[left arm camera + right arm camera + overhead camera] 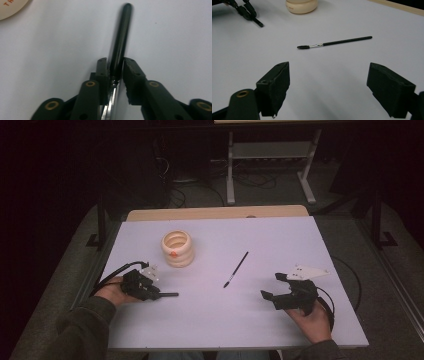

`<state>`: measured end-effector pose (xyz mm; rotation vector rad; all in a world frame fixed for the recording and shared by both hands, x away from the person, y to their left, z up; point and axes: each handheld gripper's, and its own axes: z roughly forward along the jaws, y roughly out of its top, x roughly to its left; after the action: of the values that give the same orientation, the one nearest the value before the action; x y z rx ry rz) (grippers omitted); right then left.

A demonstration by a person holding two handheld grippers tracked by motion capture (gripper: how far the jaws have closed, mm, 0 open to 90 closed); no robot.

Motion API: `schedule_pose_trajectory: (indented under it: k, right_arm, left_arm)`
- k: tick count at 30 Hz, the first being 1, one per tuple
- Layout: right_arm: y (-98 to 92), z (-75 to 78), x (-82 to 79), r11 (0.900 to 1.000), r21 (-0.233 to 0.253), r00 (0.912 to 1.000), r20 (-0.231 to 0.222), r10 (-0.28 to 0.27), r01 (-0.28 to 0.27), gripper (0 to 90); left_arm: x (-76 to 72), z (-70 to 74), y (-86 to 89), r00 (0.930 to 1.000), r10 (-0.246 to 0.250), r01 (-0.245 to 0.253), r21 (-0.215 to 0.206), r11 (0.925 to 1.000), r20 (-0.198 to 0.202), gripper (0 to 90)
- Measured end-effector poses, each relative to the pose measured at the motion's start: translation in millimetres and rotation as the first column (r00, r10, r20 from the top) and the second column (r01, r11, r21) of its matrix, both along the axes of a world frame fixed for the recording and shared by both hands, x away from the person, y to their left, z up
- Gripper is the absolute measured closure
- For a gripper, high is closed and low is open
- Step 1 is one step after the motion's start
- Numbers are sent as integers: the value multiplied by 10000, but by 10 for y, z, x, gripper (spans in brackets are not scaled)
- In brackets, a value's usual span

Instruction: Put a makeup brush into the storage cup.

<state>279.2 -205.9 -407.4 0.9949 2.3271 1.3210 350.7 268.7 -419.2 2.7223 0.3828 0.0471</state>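
Left claw [159, 294] clenched on a black tube [119, 42], low over the worktop [280, 320]. Right claw [274, 286] released, empty; brush [236, 269] lies far-left of it, axis slanting, bristles nearer.

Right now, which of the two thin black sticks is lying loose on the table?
The brush mid-table, with its bristled tip; the plain black stick is clamped in the left tool.

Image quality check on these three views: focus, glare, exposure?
High view: soft and low-contrast, table lit but surroundings nearly black. Left gripper view: black handle close up, blurred toward its tip, with a glare streak along it. Right gripper view: spoolie brush fairly sharp, near jaws soft, even light.
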Motion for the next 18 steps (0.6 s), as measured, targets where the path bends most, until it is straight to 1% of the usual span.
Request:
schedule_pose_trajectory:
  k: [2,5,9,10,12,16,18]
  right_arm:
    - [-5,-9,4,10000,34,10000,-58,-4,4,175]
    - [-1,-23,14,10000,14,9999,-166,17,-17,176]
    - [24,-24,13,10000,-56,9999,-154,65,-66,178]
    - [28,-22,10,10000,-39,9998,-191,51,-52,178]
    - [25,-24,11,10000,-37,9998,-174,42,-43,178]
    - [17,-36,18,10000,-10,9997,-235,38,-38,178]
    - [21,-37,18,10000,-28,9998,-206,63,-64,179]
  left_arm:
    - [18,-4,6,9996,190,-192,-96,9998,-207,793]
    - [1,6,-20,9998,210,-209,129,9997,-64,796]
    - [-34,18,-62,9993,339,-346,394,9986,174,798]
    - [-36,18,-63,9989,440,-445,381,9983,137,798]
    - [-25,30,-52,9987,500,-503,494,9975,73,798]
    - [-16,37,-7,9975,698,-703,612,9957,101,799]
    - [-21,34,5,9963,848,-856,571,9947,163,799]
